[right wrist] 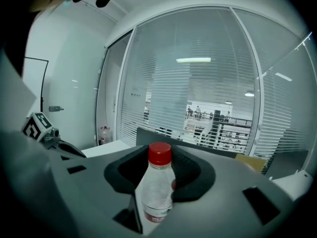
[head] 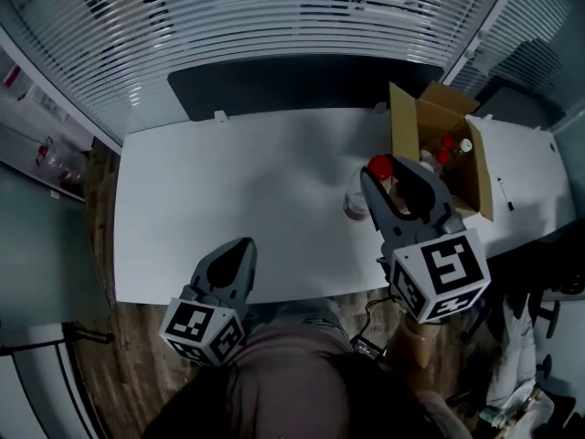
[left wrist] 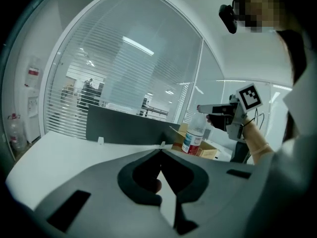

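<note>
The right gripper [head: 388,174] has its fingers clamped on a red-capped bottle [right wrist: 157,182] beside the open box [head: 407,122] on the counter [head: 228,199], while the left gripper [head: 243,247], fingers together and empty, hangs well apart at the near edge.
</note>
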{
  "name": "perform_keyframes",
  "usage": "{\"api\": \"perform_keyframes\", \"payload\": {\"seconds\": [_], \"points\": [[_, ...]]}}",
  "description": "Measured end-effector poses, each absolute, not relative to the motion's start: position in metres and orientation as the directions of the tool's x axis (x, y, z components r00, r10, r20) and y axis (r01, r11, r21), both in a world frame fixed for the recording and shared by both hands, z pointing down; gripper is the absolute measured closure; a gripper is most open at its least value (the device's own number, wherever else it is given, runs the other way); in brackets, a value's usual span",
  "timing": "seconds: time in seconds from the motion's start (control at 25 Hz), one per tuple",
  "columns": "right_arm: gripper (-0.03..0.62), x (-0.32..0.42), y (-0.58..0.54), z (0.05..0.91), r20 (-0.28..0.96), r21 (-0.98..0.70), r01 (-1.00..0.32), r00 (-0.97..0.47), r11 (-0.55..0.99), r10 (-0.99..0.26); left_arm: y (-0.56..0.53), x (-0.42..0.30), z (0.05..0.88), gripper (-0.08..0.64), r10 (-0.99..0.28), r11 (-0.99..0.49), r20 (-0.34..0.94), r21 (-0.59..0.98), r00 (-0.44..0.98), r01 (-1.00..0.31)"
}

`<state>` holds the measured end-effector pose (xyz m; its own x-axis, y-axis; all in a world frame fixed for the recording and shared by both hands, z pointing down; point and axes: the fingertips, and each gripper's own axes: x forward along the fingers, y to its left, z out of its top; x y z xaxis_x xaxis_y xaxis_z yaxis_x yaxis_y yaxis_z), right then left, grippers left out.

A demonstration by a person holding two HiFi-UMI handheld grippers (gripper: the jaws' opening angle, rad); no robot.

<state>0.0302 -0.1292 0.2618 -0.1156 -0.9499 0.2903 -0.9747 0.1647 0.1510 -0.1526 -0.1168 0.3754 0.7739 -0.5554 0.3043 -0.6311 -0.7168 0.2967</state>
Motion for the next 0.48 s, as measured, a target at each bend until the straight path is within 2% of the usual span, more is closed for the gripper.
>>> {"api": "perform_keyframes", "payload": {"seconds": [0.48], "points": [[0.433, -0.035, -0.178, 0.292, 0.298, 0.086, -0.941, -0.289, 0.327, -0.910, -0.130, -0.201, 0.376, 0.552, -0.665, -0.616, 0.300, 0.298, 0.684, -0.729]]}}
